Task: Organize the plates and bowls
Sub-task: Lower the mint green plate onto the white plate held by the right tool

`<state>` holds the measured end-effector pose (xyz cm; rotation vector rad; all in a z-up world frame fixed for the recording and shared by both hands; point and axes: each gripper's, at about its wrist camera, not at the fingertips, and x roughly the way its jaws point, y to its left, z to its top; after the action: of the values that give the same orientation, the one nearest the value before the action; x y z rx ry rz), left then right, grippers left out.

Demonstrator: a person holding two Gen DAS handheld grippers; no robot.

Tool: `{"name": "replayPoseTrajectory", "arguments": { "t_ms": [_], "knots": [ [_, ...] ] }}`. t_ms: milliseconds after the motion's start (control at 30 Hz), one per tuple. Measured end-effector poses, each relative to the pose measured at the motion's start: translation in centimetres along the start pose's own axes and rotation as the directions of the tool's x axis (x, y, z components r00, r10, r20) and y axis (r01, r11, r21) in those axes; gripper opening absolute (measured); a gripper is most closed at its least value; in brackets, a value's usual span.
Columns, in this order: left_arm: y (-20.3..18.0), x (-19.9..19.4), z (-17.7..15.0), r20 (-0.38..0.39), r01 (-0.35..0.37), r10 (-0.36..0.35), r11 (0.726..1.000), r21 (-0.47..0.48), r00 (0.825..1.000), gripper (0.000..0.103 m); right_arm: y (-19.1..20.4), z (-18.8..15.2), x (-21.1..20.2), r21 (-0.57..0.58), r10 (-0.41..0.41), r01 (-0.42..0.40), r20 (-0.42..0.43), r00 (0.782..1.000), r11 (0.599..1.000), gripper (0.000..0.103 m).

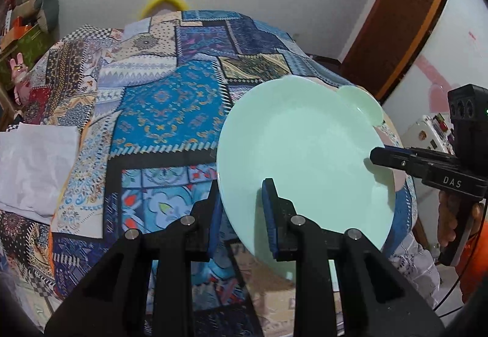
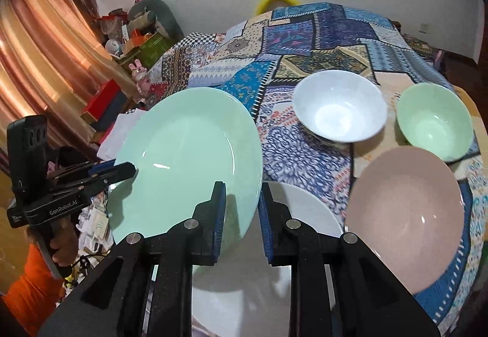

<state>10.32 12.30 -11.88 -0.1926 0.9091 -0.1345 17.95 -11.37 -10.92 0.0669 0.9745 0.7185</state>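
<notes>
Both claws, left gripper (image 1: 241, 212) and right gripper (image 2: 242, 215), clamping round pale-green ceramic plate (image 2: 186, 160), carrying it airborne; next needing lowering onto white plate (image 2: 305, 215).

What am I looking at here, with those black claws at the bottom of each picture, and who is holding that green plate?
No robot here: a person holds a hand-held gripper in each hand, each carrying a wide-angle camera that looks out along its two fingers. One picture comes from the left gripper, the other from the right gripper; each also shows the other tool from the side.

Both are shut on the mint green plate, one on each side of its rim, holding it tilted above the table.

On the patchwork tablecloth you can see a white bowl, a small green bowl, a dusty pink plate and a white plate under the right gripper. A white cloth or paper lies at the table's left edge.
</notes>
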Motion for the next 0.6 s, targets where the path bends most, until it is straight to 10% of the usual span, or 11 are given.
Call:
{"name": "replayPoseTrajectory", "arguments": {
  "t_ms": [600],
  "knots": [
    [-4.4, 3.2, -2.8, -0.103, 0.040, -0.036, 0.999, 0.037, 0.994, 0.025, -3.7, -4.8, -1.8, 0.062, -0.021, 0.022, -0.005, 1.000, 0.998, 0.020]
  ]
}}
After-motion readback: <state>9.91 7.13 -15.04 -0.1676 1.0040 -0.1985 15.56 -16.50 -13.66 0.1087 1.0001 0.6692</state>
